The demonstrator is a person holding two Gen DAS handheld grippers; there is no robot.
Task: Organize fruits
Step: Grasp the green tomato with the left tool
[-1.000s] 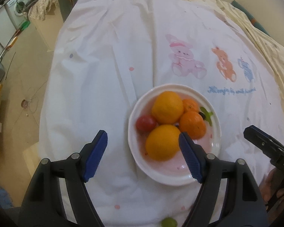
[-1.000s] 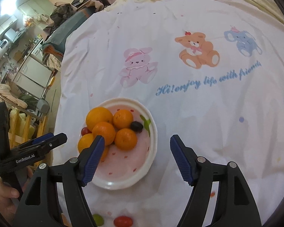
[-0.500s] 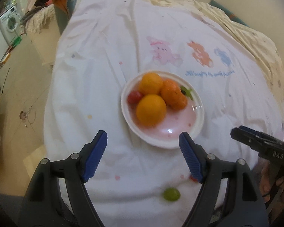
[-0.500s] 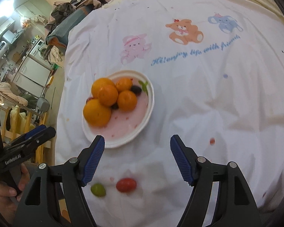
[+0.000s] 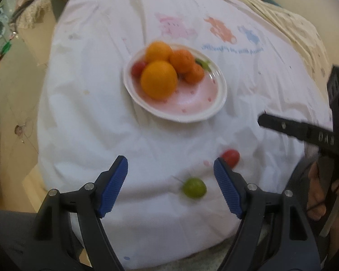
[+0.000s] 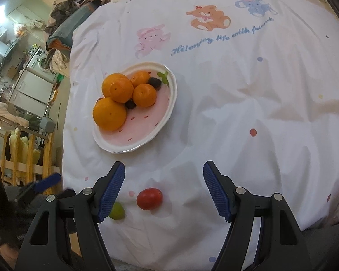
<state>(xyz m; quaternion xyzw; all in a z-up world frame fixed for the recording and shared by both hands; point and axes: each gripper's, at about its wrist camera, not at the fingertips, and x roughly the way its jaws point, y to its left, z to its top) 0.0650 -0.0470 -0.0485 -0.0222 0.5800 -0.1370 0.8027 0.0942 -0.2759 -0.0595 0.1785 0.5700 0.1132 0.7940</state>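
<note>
Near the bed's [image 6: 248,117] front edge, two small fruits lie loose on the white sheet: a red tomato [image 6: 149,198] and a green one [image 6: 117,211], close together and well short of the plate [image 6: 167,106]. By my reading the job is mostly done, since four oranges [image 6: 109,113] and some darker small fruits already sit in the plate toward the left edge; only these two remain. I hold both grippers tilted steeply down over the front edge. My right gripper [image 6: 163,190] has its fingers apart and empty, the red tomato between them but untouched. My left gripper [image 5: 170,186] is likewise spread, the green tomato unclamped inside its span.
</note>
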